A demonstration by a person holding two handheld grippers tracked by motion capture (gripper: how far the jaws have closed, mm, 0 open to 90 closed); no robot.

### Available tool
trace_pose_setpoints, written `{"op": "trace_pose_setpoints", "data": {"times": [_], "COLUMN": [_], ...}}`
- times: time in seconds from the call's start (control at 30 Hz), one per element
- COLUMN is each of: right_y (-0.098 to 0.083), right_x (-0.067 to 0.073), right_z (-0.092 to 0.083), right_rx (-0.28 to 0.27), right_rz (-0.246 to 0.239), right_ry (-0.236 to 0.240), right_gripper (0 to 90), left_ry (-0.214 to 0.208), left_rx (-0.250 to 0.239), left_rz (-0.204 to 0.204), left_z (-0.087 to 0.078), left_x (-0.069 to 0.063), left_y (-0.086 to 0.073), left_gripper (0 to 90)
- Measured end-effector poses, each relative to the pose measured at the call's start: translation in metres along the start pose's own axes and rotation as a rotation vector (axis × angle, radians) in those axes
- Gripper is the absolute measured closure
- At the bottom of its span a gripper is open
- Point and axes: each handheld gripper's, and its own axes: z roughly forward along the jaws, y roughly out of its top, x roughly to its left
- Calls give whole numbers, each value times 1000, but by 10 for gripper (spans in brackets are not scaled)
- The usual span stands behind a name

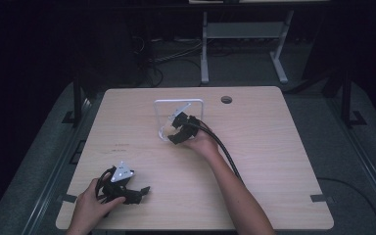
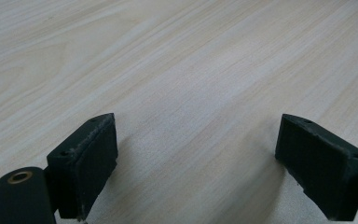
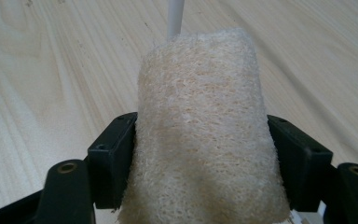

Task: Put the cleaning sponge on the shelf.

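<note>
A pale, coarse loofah sponge sits between the two black jaws of my right gripper, which press on both of its sides. In the high view, my right gripper is near the middle of the table, at a white-rimmed square frame, with the sponge at its tip. A white bar of that frame rises just behind the sponge. My left gripper rests low over the table near the front left corner. Its jaws stand wide apart with only bare wood between them.
The light wooden table has a round cable hole at the back. A black cable trails along the right forearm. Beyond the table stand a white desk frame and dark floor.
</note>
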Motion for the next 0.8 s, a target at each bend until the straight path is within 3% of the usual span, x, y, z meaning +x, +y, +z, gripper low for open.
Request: {"op": "trace_pose_setpoints", "data": {"times": [0.6,0.8], "right_y": [0,2], "right_x": [-3,-3], "right_z": [12,7], "right_rx": [16,3], "right_rz": [19,21], "right_ry": [-5,-16], "right_gripper": [263,227], "left_ry": [-1,-1], "left_rx": [0,0], "left_rz": [-2,-1], "left_z": [0,0], "left_x": [0,0], "left_y": [0,0], "left_gripper": [122,122]}}
